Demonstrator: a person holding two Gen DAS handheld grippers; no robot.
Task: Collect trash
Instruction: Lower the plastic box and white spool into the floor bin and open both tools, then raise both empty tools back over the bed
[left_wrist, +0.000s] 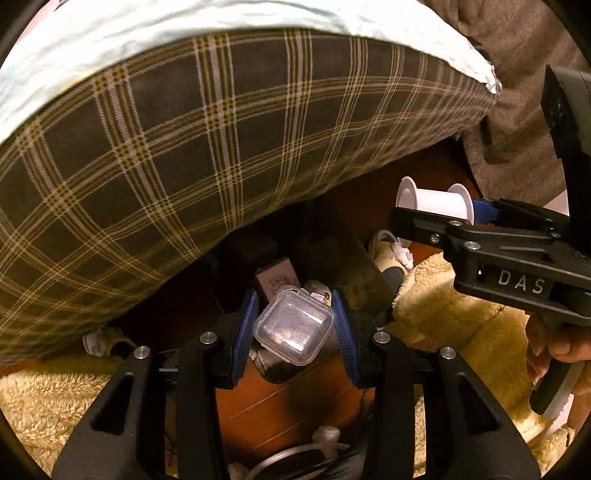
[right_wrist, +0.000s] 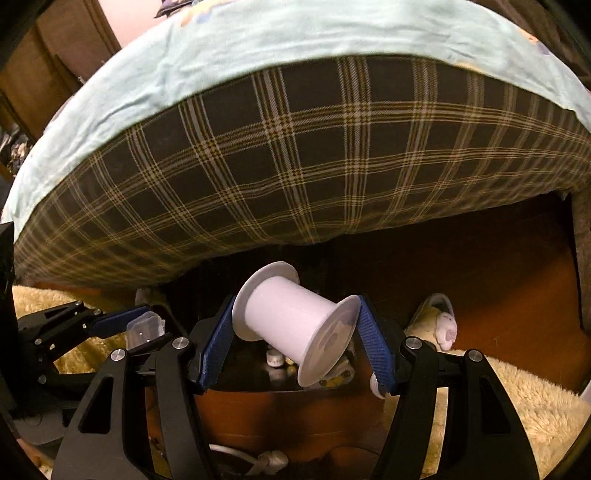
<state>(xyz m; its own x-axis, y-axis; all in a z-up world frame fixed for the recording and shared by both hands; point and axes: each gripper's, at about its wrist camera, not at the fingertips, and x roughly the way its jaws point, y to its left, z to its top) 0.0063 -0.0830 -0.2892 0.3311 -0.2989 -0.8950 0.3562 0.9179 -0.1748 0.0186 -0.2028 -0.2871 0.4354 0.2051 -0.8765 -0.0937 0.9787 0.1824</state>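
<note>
A small clear plastic box (left_wrist: 294, 325) is clamped between the blue pads of the left gripper (left_wrist: 294, 325). An empty white spool (right_wrist: 293, 325) is pinched by its flanges in the right gripper (right_wrist: 295, 332). Both are held above the wooden floor (left_wrist: 280, 410) beside a plaid-sided bed (right_wrist: 295, 158), apparently as gathered trash.

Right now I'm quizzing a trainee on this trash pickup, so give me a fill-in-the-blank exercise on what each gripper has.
1. The left gripper is shut on a clear plastic ____.
2. The right gripper clamps a white empty ____ by its two end flanges.
3. Above both grippers hangs a ____-patterned mattress.

Missing words: box; spool; plaid.
</note>
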